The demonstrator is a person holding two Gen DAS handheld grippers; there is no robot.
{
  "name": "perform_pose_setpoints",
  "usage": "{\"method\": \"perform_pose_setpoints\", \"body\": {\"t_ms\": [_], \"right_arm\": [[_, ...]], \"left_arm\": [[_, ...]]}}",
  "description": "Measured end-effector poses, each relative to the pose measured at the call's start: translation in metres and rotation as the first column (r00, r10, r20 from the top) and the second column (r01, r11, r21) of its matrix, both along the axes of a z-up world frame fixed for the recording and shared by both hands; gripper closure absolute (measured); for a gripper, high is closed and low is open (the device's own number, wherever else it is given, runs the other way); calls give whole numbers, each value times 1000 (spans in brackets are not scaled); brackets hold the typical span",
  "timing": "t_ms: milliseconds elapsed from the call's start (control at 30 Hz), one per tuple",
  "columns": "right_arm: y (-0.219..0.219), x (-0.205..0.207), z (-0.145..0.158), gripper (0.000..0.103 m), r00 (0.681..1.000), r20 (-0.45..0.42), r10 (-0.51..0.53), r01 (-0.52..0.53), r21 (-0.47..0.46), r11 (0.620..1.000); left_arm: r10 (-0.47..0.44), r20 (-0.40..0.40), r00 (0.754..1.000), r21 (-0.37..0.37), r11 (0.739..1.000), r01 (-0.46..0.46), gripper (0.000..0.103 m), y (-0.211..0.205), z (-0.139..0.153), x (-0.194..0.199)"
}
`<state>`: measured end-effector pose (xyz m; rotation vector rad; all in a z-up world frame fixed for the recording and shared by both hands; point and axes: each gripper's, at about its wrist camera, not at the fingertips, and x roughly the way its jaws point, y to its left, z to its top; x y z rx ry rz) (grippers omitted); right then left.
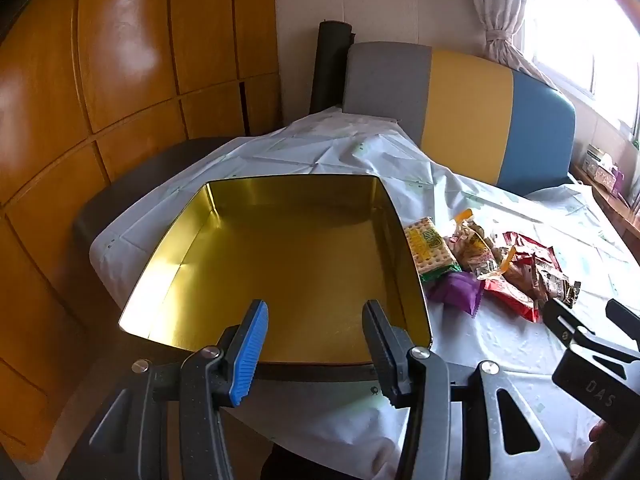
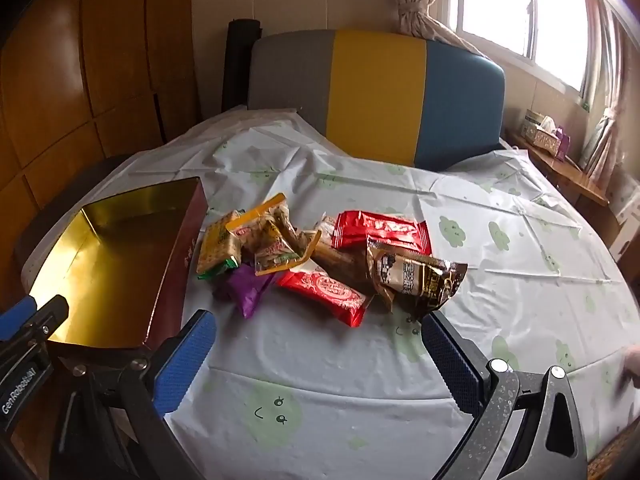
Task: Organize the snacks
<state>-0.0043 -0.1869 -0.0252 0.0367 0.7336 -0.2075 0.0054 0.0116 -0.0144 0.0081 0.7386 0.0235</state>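
An empty square tin [image 1: 280, 248], gold inside and maroon outside [image 2: 176, 272], sits at the left of the table. My left gripper [image 1: 316, 320] hovers over its near rim, open, with nothing between the fingers. Right of the tin lies a pile of snacks: a cracker pack [image 2: 218, 246], a purple packet [image 2: 246, 290], two red packets [image 2: 324, 292], a brown-gold pouch [image 2: 416, 280] and clear orange-edged bags [image 2: 272, 240]. My right gripper [image 2: 320, 336] stands wide open just in front of the pile, above the tablecloth, holding nothing.
A white cloth with green faces [image 2: 500, 240] covers the round table. A grey, yellow and blue chair back [image 2: 376, 92] stands behind it. Wooden panels line the left wall. A tissue box [image 2: 544, 136] sits on a side shelf under the window.
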Motion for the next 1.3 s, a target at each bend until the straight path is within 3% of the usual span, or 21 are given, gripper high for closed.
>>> {"method": "perform_pose_setpoints", "body": {"t_ms": [1300], "right_arm": [[3,-5,0,0,1000,10,18,-18,-4,1000]], "left_arm": [[-48,4,999,4,999,48,52,-6,8,-7]]}}
